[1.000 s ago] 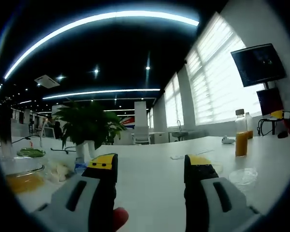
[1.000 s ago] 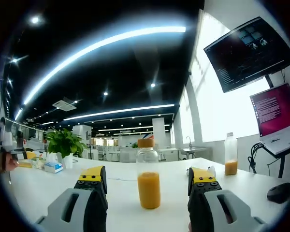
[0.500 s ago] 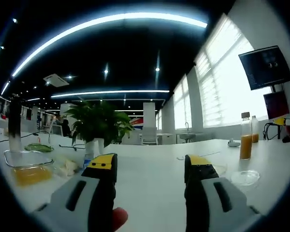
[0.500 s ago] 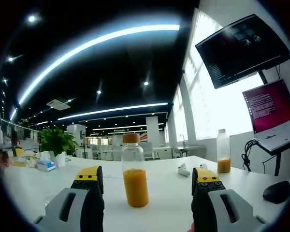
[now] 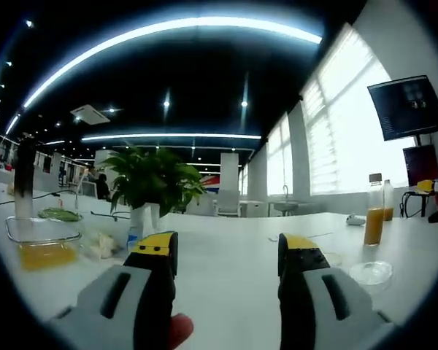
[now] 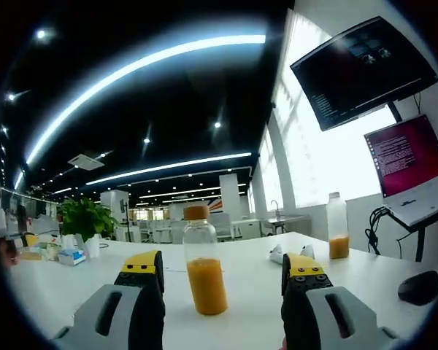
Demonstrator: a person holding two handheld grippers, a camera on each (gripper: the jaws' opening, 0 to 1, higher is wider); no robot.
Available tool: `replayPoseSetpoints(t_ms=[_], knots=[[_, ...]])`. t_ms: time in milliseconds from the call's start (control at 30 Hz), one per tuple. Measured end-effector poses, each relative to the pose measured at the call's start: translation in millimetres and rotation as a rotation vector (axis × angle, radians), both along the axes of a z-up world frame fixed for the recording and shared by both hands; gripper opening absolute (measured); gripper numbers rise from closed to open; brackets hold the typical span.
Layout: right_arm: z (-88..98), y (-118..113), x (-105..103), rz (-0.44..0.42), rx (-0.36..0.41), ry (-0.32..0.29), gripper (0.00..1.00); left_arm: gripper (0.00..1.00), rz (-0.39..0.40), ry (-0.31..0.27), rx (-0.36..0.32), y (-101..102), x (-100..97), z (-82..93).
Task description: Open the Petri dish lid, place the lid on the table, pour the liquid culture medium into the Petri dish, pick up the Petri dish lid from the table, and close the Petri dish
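In the left gripper view a clear Petri dish (image 5: pixel 370 272) lies on the white table (image 5: pixel 226 255) to the right of my left gripper (image 5: pixel 226 251), which stands open over bare table. A bottle of orange liquid (image 5: pixel 373 218) stands beyond the dish. In the right gripper view that brown-capped bottle of orange liquid (image 6: pixel 202 271) stands upright between and just beyond the jaws of my right gripper (image 6: pixel 223 271), which is open and apart from it.
A potted plant (image 5: pixel 152 188) and a glass container of orange liquid (image 5: pixel 42 246) sit to the left in the left gripper view. A second bottle (image 6: pixel 337 235), a laptop (image 6: pixel 416 179), a mouse (image 6: pixel 419 286) and a wall monitor (image 6: pixel 361 69) are to the right.
Both cameras shifted slightly. In the right gripper view the bottle has slid a little left between the jaws. Both grippers remain open.
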State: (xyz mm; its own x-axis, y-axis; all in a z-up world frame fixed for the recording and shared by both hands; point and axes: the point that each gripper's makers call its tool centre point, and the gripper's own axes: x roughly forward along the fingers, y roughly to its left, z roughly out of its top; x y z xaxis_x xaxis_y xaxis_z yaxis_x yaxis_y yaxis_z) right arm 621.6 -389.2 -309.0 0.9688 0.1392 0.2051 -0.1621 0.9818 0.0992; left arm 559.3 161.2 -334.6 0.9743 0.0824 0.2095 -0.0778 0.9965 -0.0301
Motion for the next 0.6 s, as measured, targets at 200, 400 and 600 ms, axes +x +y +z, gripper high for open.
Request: replayPoseSetpoints(t_ms=[200,400,600], knots=[[16.3,9.5,14.2,0.039,-0.025,0.009,0.56,0.47,0.001,0.011,0.010,-1.1,-1.1,-2.5],[35.9,18.4,32.3,0.067,-0.045,0.016,0.53,0.47,-0.003,0.008,0.020,-3.7,-3.0,-0.1],[58.7,32.0,45.8,0.106,-0.090,-0.011,0.51,0.47,-0.020,0.015,0.033,-10.6,-4.6,-0.7]])
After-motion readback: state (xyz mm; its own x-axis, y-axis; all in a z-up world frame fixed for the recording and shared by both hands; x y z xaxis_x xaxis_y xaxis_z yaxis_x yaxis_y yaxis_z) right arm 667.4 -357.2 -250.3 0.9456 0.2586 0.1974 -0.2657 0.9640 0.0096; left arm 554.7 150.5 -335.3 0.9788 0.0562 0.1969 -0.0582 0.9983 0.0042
